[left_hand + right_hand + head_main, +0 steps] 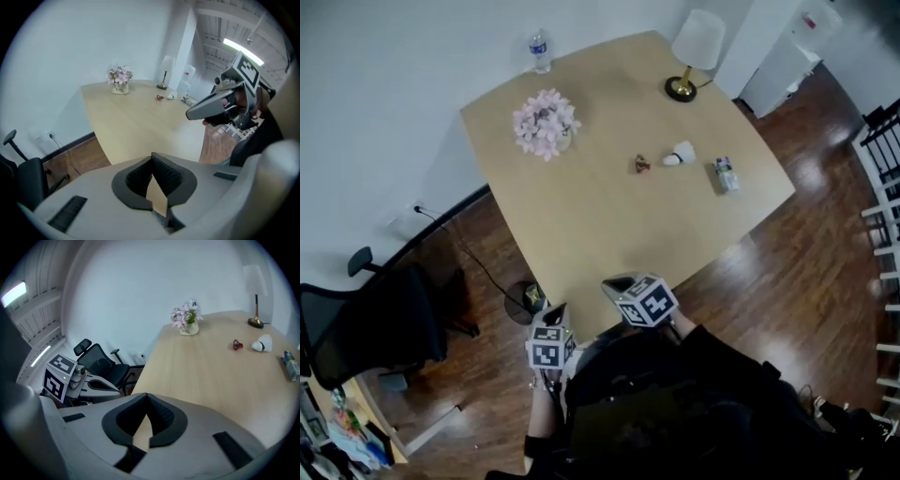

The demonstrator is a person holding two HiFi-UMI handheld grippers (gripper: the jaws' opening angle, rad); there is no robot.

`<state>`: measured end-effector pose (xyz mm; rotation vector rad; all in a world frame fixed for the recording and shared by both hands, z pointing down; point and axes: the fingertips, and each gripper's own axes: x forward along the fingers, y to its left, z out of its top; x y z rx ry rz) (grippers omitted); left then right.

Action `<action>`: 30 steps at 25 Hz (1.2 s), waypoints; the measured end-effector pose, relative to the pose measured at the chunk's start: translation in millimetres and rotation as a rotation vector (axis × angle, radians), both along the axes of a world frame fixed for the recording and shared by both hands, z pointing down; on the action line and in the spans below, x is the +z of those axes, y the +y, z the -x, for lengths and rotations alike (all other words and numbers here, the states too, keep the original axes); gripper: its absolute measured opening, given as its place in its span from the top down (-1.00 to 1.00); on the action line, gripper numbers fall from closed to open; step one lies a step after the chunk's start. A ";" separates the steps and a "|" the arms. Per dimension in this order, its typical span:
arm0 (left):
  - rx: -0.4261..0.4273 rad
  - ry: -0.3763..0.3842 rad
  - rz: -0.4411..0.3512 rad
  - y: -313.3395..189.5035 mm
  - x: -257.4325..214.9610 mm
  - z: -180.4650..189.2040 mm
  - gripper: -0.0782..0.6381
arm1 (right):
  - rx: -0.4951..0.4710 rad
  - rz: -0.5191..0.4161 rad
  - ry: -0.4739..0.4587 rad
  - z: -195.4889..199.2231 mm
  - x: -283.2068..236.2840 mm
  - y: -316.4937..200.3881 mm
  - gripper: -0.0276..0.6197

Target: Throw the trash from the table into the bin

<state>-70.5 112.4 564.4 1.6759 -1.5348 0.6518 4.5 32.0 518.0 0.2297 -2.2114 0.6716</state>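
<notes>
The head camera is looking steeply down from above the person, from well back, taking in the whole wooden table (609, 216). Each gripper camera is sitting low behind its own jaws at the table's near edge, facing across the top. All three are sharing the flower pot (546, 123) and lamp (692, 56). The left gripper view is catching the right gripper (192, 114) at its right, and the right gripper view is catching the left gripper (115, 389) at its left.

Three trash pieces (642, 164) (680, 154) (727, 174), one lamp (694, 52), one bottle (540, 51), one flower bunch (546, 122)
</notes>
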 end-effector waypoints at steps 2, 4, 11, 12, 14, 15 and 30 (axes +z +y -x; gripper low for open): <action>0.024 -0.030 0.002 -13.6 -11.6 -4.3 0.78 | 0.028 0.003 -0.024 -10.5 -5.3 -9.8 0.89; 0.056 -0.058 0.010 -29.9 -17.9 -12.9 0.78 | 0.053 0.020 -0.062 -19.2 -6.3 -21.0 0.89; 0.083 -0.035 0.064 -90.9 -7.7 -100.5 0.78 | 0.146 0.037 -0.077 -103.9 11.0 -103.3 0.89; 0.085 -0.024 0.071 -100.9 -7.4 -111.0 0.78 | 0.167 0.043 -0.077 -115.5 16.1 -114.4 0.89; 0.102 -0.017 0.086 -120.7 -5.9 -129.1 0.78 | 0.192 0.050 -0.083 -135.0 22.2 -134.6 0.89; 0.114 -0.022 0.096 -130.3 -4.5 -136.2 0.78 | 0.199 0.053 -0.089 -143.0 23.0 -143.8 0.89; 0.124 -0.040 0.086 -308.6 9.9 -175.5 0.78 | 0.310 0.070 -0.064 -246.5 43.6 -247.8 0.89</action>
